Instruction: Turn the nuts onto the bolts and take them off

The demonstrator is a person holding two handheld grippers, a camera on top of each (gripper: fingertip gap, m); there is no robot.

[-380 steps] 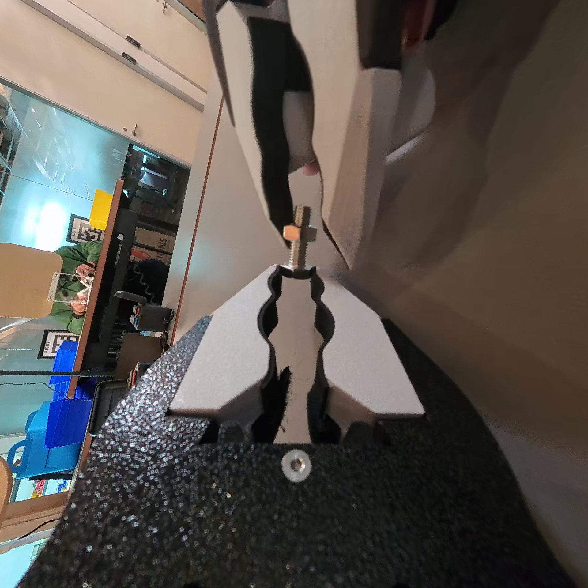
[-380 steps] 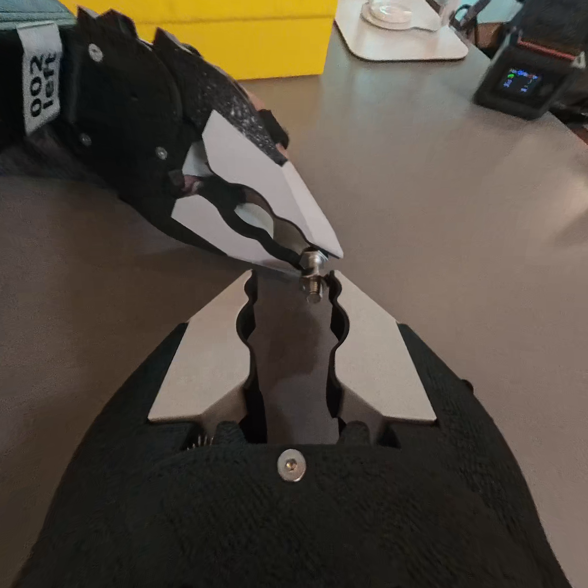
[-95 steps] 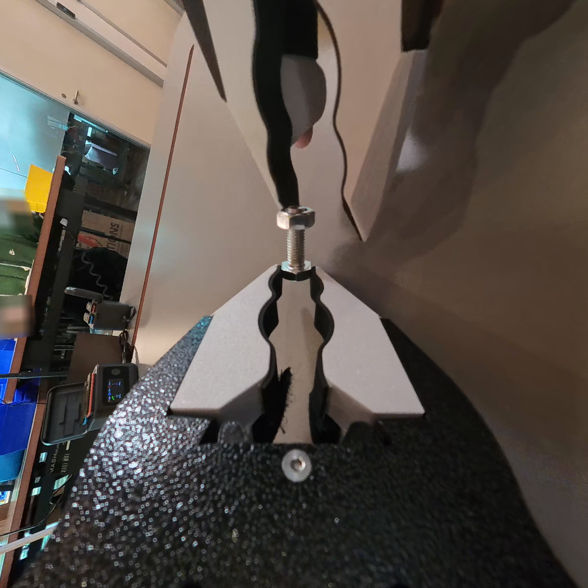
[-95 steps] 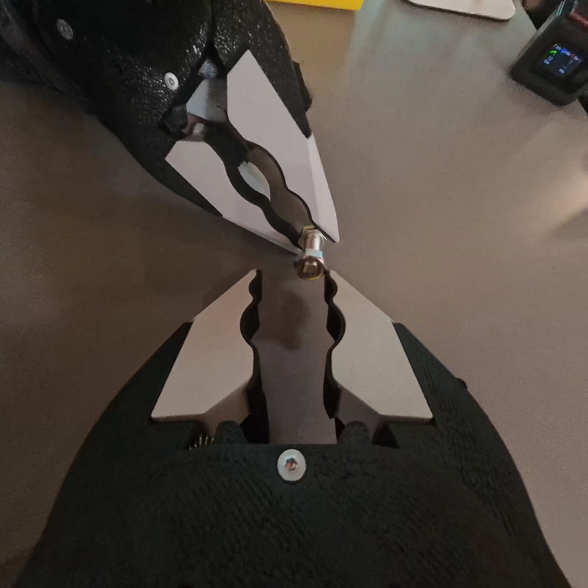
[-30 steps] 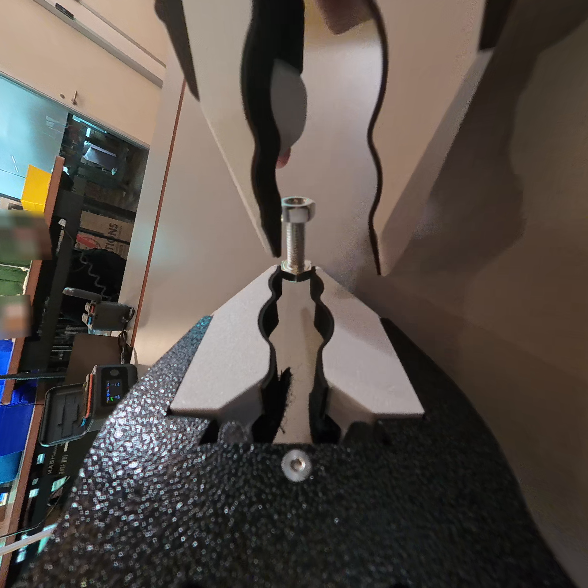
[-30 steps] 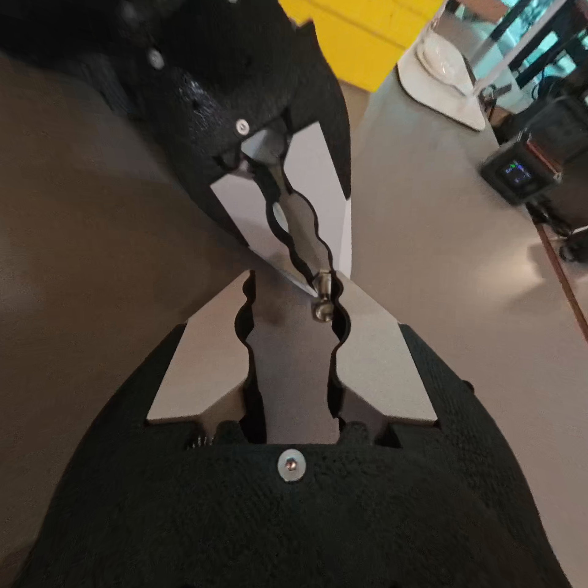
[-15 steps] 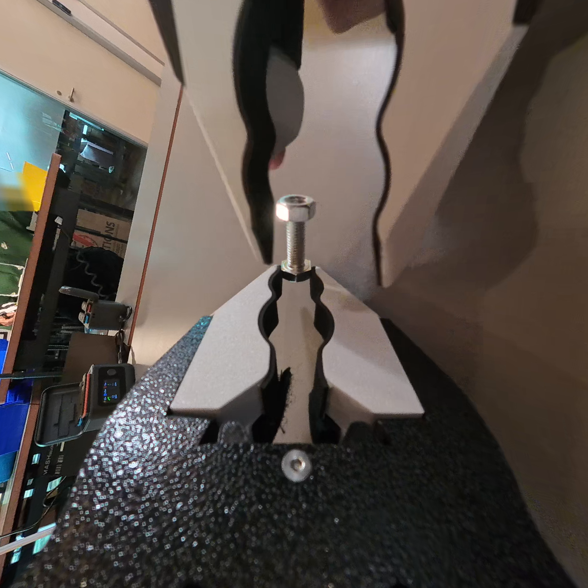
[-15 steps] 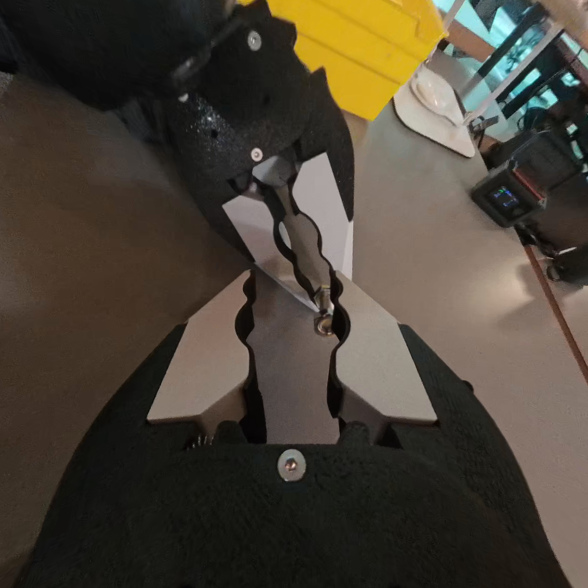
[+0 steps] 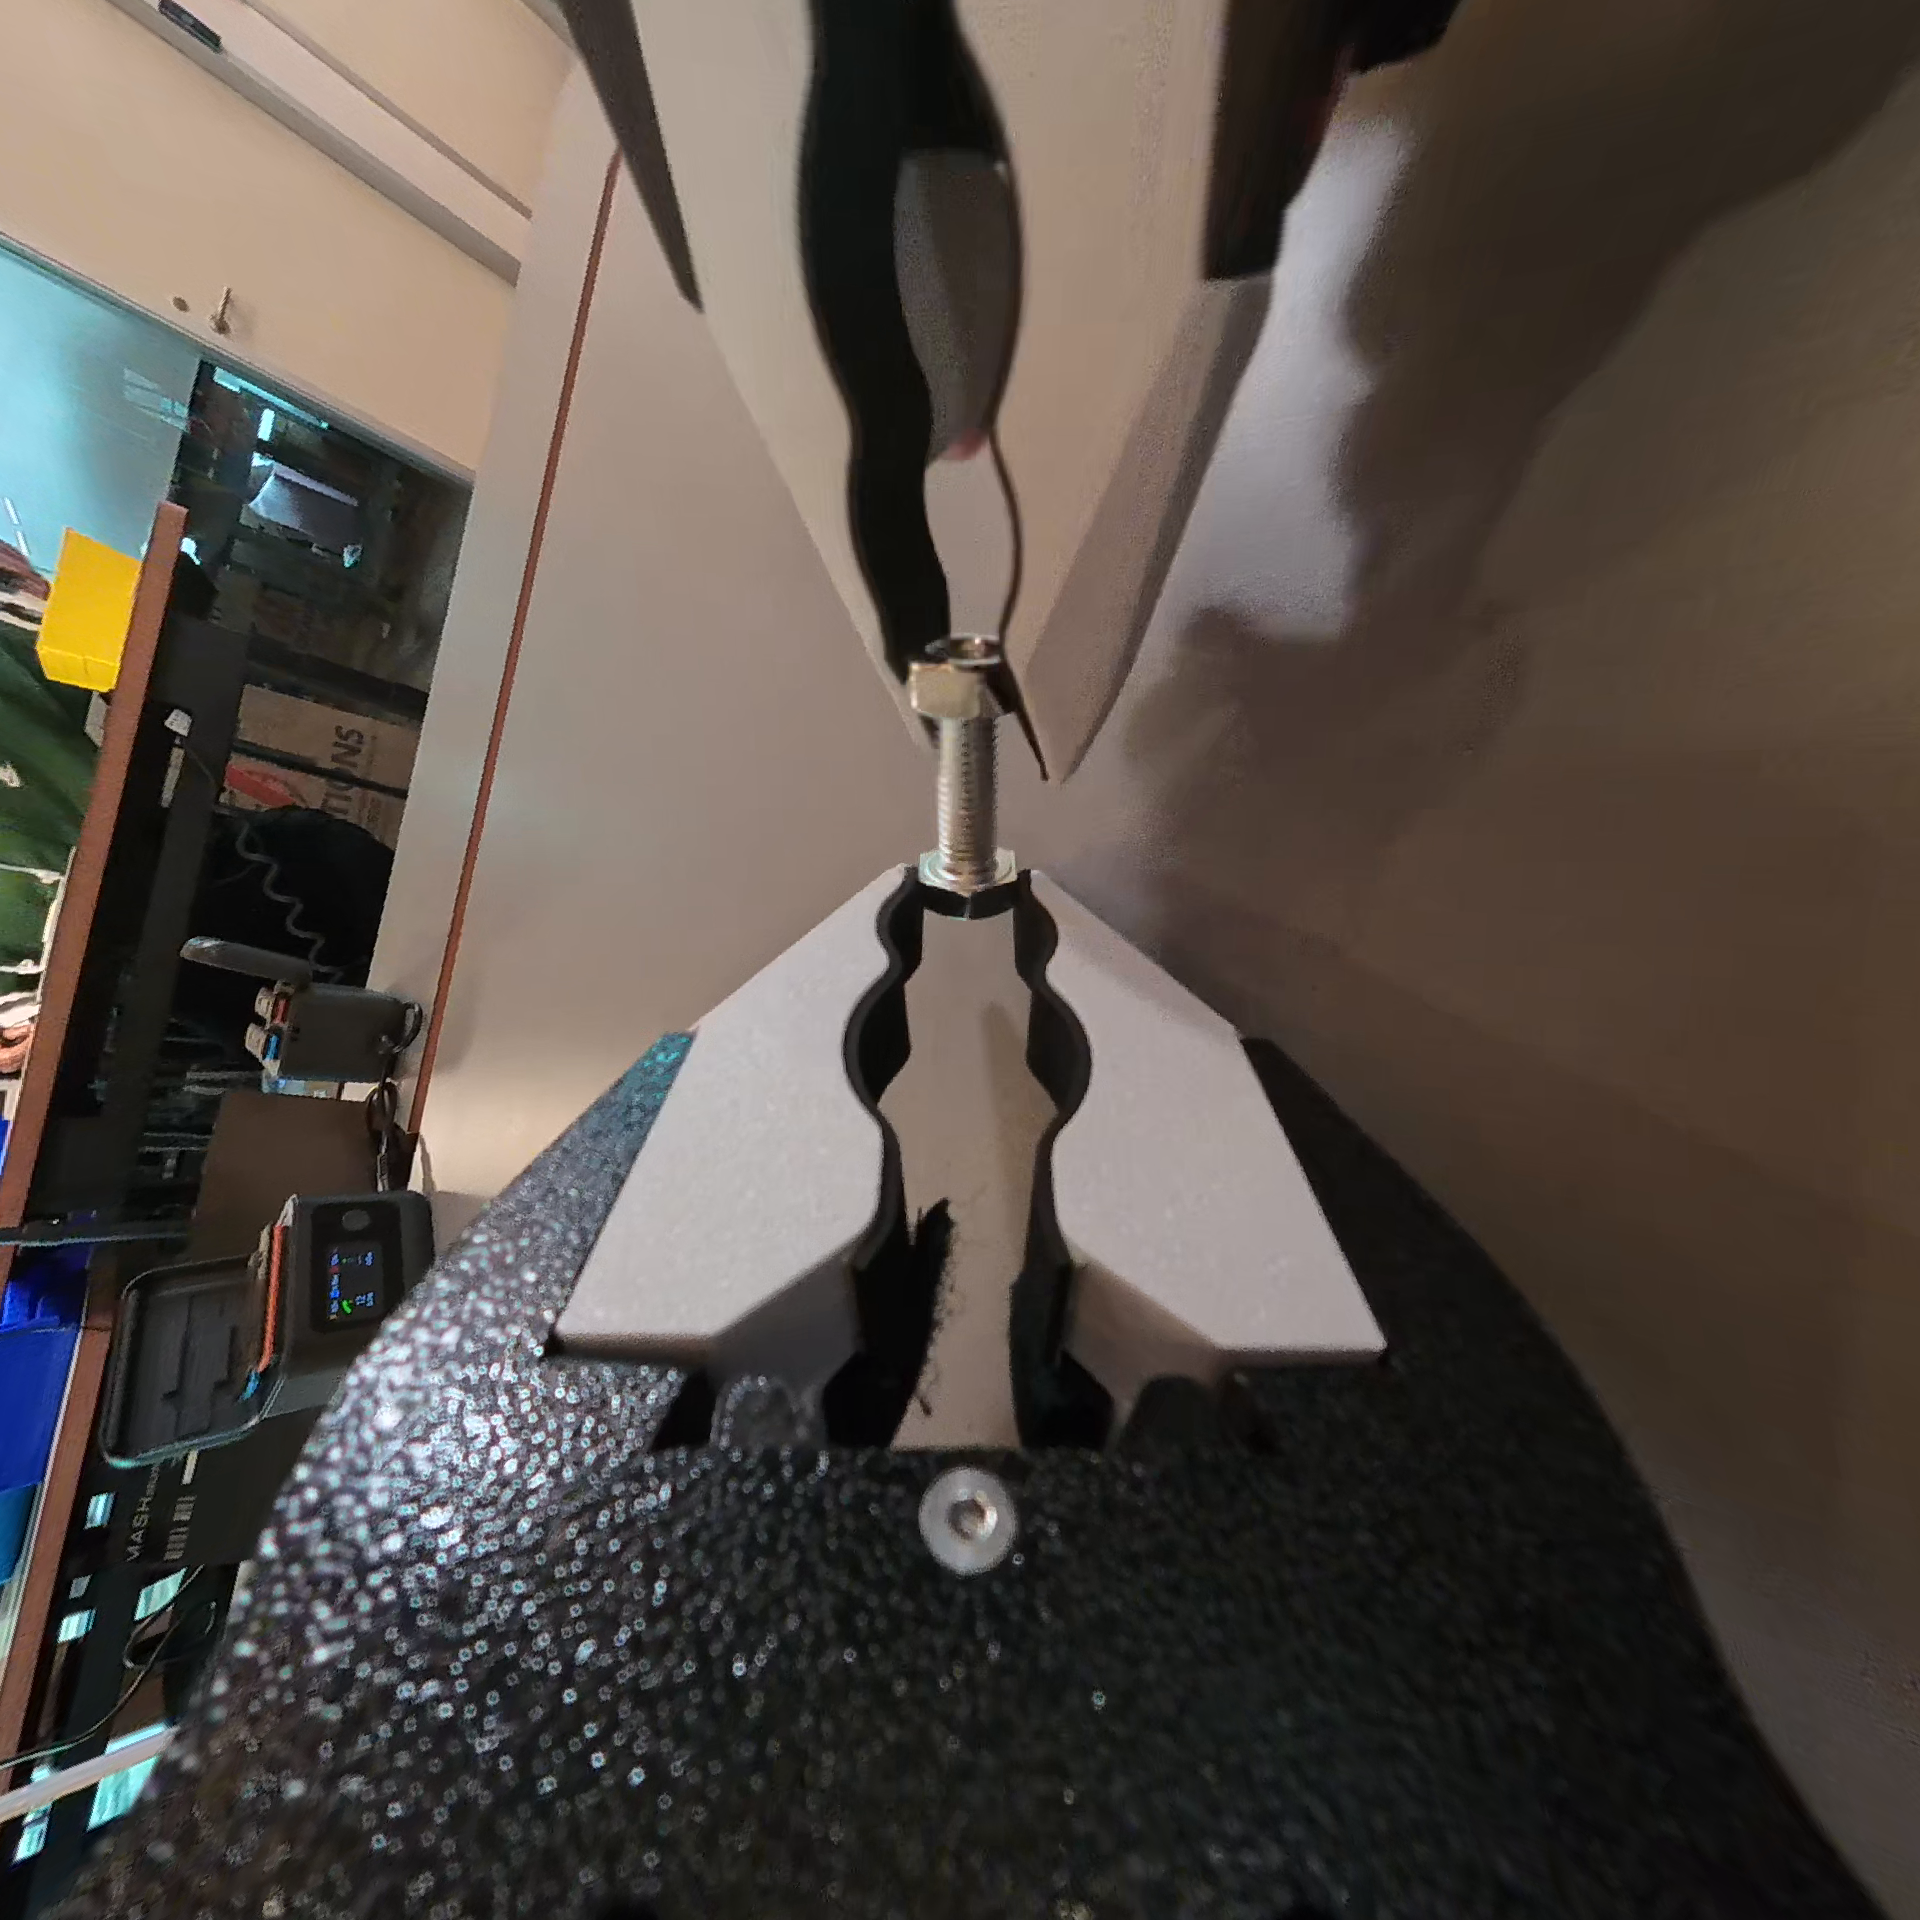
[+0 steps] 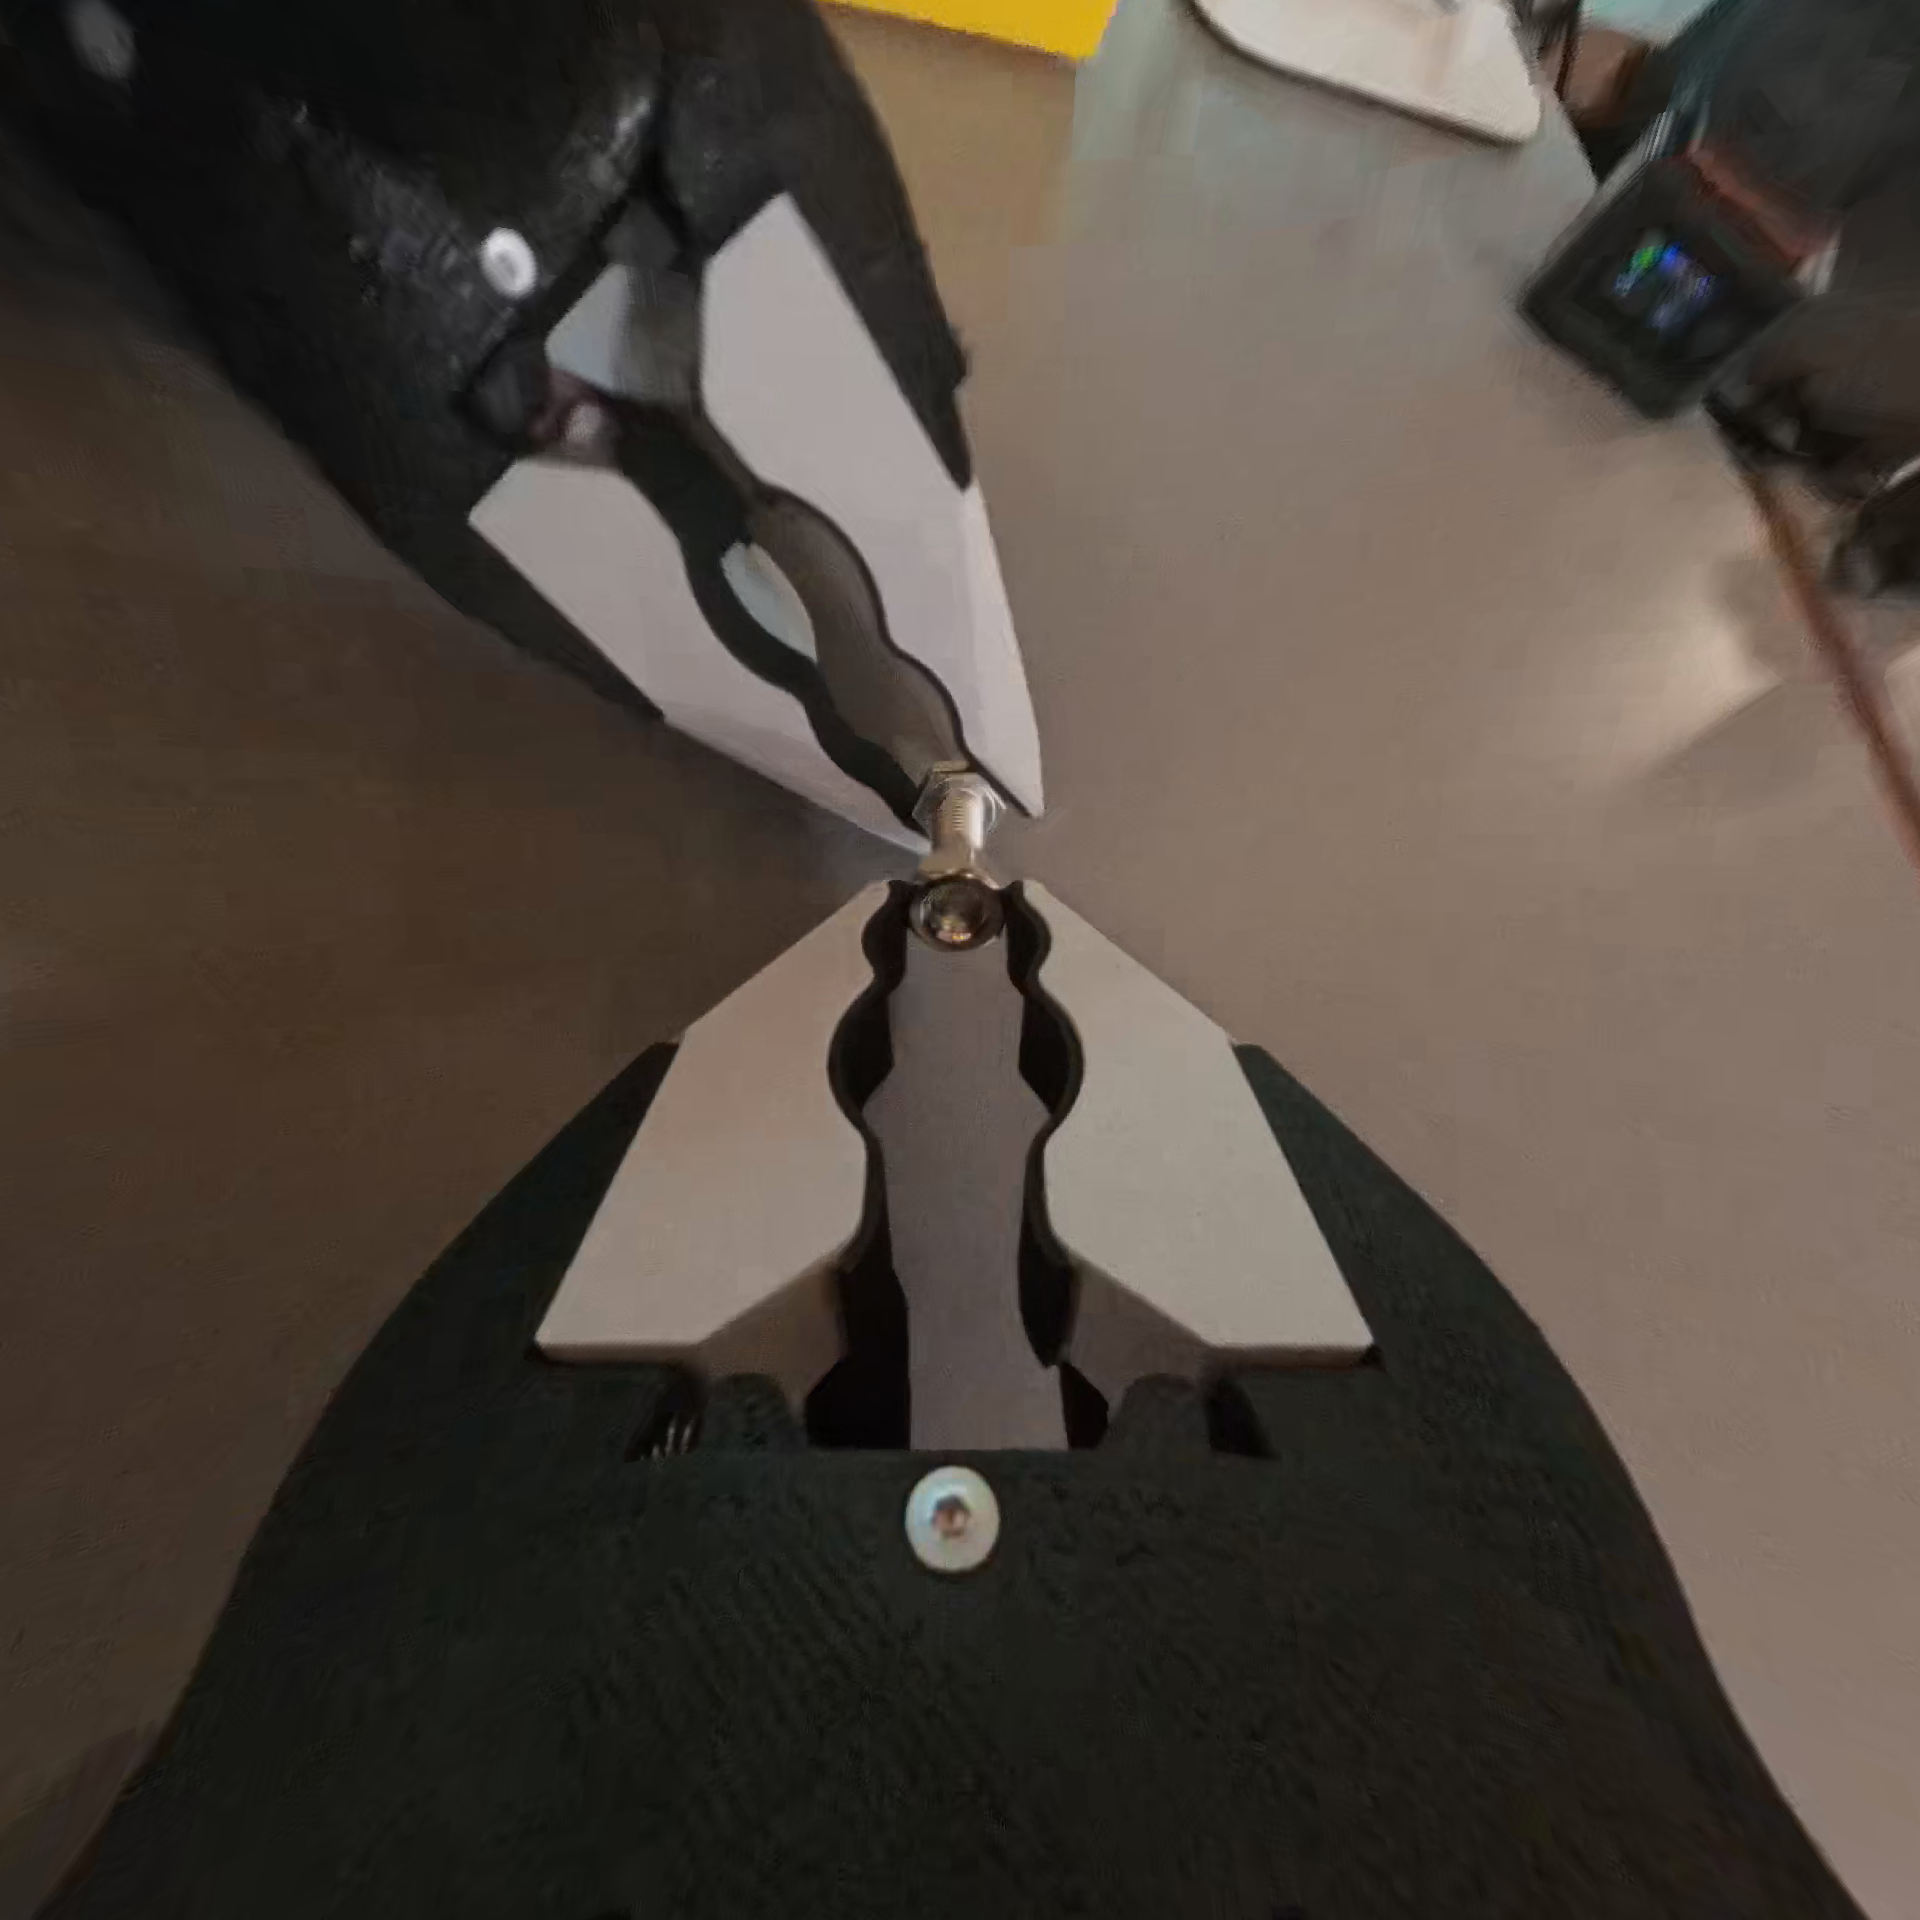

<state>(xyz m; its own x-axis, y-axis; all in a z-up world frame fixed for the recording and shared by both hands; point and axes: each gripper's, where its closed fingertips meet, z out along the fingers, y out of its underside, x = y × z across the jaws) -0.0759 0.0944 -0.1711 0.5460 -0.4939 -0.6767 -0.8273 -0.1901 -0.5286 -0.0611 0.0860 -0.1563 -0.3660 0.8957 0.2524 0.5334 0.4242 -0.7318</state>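
The left claw gripped the nut at 12 o'clock, the right claw gripped the bolt by its head, and most of the thread was bare, so turning remained.

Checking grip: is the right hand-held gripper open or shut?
Shut: right hand-held gripper pinches the bolt end. Left hand-held gripper holds the other.
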